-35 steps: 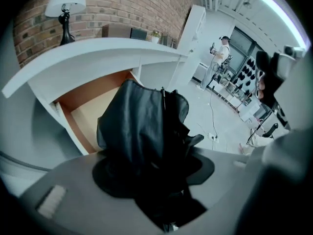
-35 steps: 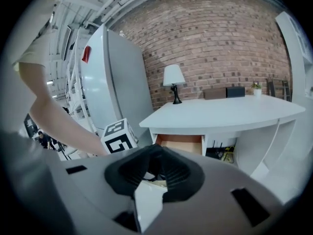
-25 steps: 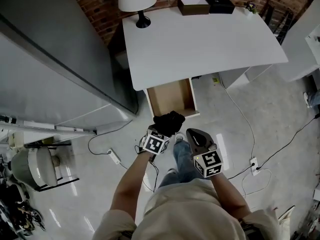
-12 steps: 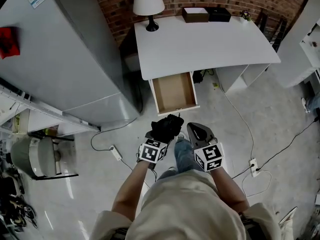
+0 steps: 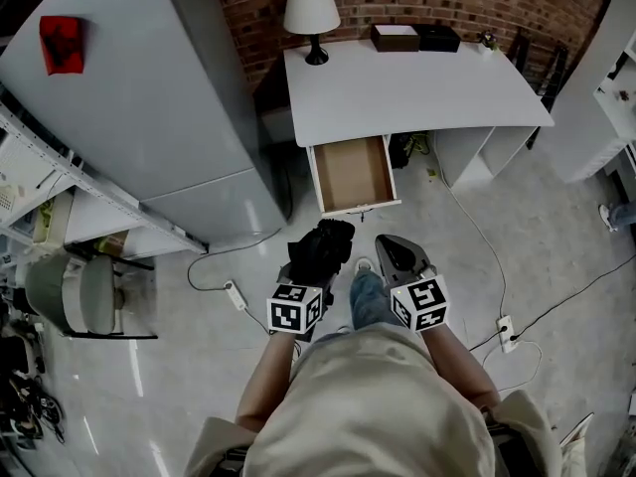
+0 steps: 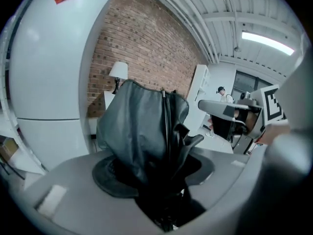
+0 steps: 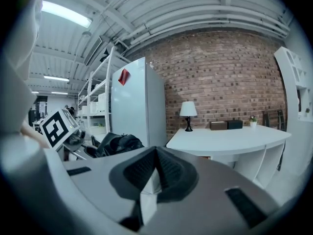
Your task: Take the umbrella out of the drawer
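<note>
Left gripper point(image 5: 310, 271) is clamped on the folded black fabric umbrella point(image 5: 320, 246), jaws part-open around the bunched cloth. The umbrella hangs in the air over the pale glossy floor point(image 5: 542, 217), out of and near the front of the open wood-lined drawer point(image 5: 350, 172) under the white desk point(image 5: 417, 87). Right gripper point(image 5: 401, 256) is just beside it, jaws pressed together with nothing between them. A white-shaded table lamp point(image 5: 311, 13) stands at the desk's back left corner.

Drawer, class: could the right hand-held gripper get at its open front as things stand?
Probably yes. The right hand-held gripper is shut and empty, and only floor lies between it and the drawer, though the person would likely need to reach forward.
</note>
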A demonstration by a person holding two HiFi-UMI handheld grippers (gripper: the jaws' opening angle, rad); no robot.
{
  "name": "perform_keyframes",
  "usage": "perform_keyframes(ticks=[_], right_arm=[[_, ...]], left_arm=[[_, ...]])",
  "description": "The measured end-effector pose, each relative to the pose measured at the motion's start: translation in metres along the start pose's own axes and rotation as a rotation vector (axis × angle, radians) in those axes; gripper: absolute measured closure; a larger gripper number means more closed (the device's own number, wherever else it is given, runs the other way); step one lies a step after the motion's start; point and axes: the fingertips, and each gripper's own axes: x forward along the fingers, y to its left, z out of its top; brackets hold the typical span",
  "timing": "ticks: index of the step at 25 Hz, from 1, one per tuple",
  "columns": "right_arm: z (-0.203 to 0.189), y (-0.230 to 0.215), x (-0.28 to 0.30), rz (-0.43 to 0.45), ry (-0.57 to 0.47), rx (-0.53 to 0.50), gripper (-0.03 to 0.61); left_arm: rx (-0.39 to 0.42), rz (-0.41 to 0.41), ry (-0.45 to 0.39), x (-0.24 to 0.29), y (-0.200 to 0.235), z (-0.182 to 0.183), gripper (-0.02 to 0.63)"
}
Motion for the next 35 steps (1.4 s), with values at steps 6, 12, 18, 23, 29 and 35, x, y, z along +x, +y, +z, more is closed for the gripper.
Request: perform_keyframes(ticks=[6,12,18,23,29,35], right_arm=[[0.004,0.01,-0.013,0.015,-0.015,-0.004,0.577],[0.007,0.013,-0.016,0.03,-0.008,-0.018,0.577],[0.008,0.013,-0.019,0.026,0.0,-0.02,0.578],[0.005,0.017,-0.022,0.039,0.007,-0.014,0.578],[0.005,0.014,-0.023,0.039,0.008,-0.009,0.578],[0.007,0.012,-0.021,0.034,0.005,-0.014,0.578]], left_arm=[[-0.053,0.053,-0.083,-0.03,0.003,0.003,0.374],[-0.059,0.077,-0.119,-0.042,0.002,0.006,0.374],[-0.048,0.081,-0.143,-0.049,-0.001,0.011,0.374],[-0.054,0.079,-0.154,-0.052,-0.004,0.013,0.374],[-0.043,0.073,-0.167,-0.052,-0.008,0.018,0.374],[-0.042,0.071,-0.176,-0.053,-0.007,0.023,0.374]])
